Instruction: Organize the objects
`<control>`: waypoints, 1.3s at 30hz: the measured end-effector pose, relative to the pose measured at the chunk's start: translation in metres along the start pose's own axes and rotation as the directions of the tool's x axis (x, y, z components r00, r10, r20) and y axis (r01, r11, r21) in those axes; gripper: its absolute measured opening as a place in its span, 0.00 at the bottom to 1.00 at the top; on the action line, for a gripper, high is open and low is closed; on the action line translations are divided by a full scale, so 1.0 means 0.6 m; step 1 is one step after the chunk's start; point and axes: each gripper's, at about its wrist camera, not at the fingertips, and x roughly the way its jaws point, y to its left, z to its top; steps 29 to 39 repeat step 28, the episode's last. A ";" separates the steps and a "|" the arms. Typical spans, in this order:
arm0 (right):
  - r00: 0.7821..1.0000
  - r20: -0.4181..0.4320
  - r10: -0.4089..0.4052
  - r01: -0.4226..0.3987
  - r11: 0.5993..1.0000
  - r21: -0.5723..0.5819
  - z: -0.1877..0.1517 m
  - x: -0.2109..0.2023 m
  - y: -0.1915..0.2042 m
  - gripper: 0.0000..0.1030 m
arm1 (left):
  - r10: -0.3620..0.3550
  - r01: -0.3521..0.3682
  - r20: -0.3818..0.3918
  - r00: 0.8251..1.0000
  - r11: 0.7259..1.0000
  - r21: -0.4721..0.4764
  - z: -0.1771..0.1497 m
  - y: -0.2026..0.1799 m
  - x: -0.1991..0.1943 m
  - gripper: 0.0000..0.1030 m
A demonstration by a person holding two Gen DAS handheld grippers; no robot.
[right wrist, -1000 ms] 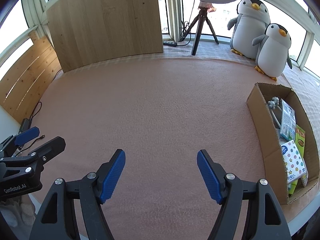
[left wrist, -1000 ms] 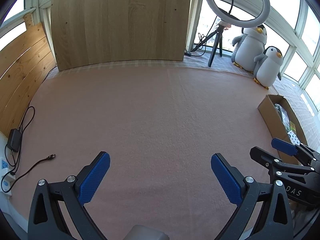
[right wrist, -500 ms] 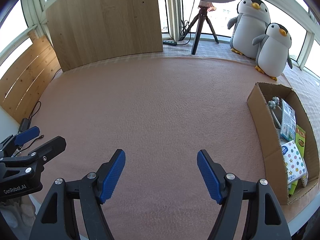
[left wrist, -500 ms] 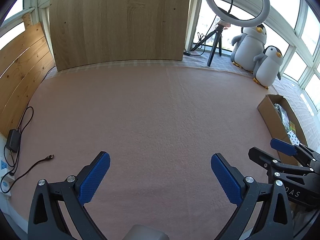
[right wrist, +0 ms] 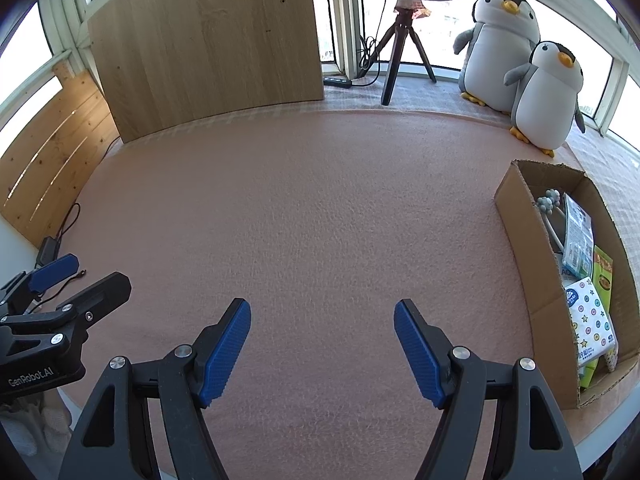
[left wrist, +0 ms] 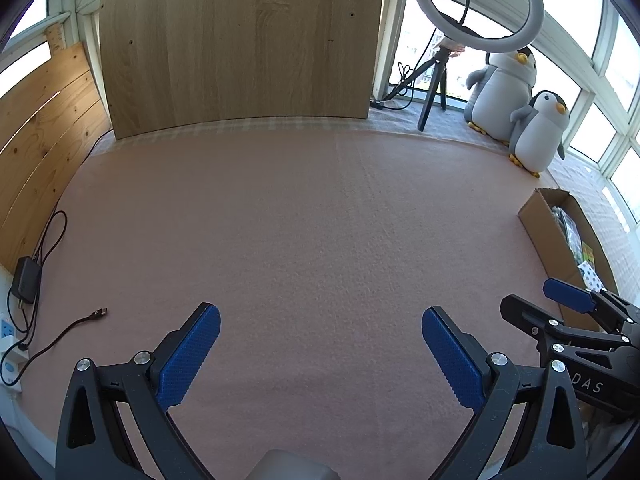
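A cardboard box [right wrist: 516, 224] lies at the right edge of the pink felt mat [right wrist: 312, 200]. Inside it are several items: a dotted tissue pack [right wrist: 590, 320], a green packet [right wrist: 603, 276], a pale blue packet [right wrist: 578, 236] and a small grey toy [right wrist: 547, 203]. My right gripper [right wrist: 322, 320] hangs open over the mat's front, nothing between its blue pads, left of the box. My left gripper [left wrist: 320, 326] is open too, over the bare mat [left wrist: 304, 220]. The box [left wrist: 548, 236] shows at the right in the left wrist view, beyond the right gripper's body.
Two plush penguins [right wrist: 516, 60] sit at the back right beside a ring light on a tripod [right wrist: 400, 48]. A wooden board [right wrist: 208, 44] stands upright at the back. A charger and loose cable [left wrist: 48, 304] lie at the mat's left edge.
The left wrist view has shifted slightly; both grippers stay open and nothing on the mat has moved.
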 end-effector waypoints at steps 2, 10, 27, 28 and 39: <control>1.000 -0.002 0.000 0.000 1.000 0.002 0.000 0.001 0.000 0.69 | 0.000 0.000 -0.002 1.000 1.000 0.002 0.000 0.000 0.002 0.99; 1.000 -0.008 0.000 0.000 1.000 0.003 0.000 0.004 0.000 0.69 | 0.007 -0.007 -0.003 1.000 1.000 0.000 -0.001 -0.001 0.005 0.99; 0.999 -0.033 -0.004 0.005 1.000 0.006 0.003 0.019 -0.004 0.69 | 0.001 0.000 -0.021 1.000 1.000 0.009 -0.007 -0.004 0.023 0.99; 0.999 -0.034 -0.008 0.008 1.000 0.006 0.004 0.022 -0.004 0.69 | 0.001 -0.001 -0.026 1.000 1.000 0.007 -0.007 -0.003 0.027 0.99; 0.999 -0.034 -0.008 0.008 1.000 0.006 0.004 0.022 -0.004 0.69 | 0.001 -0.001 -0.026 1.000 1.000 0.007 -0.007 -0.003 0.027 0.99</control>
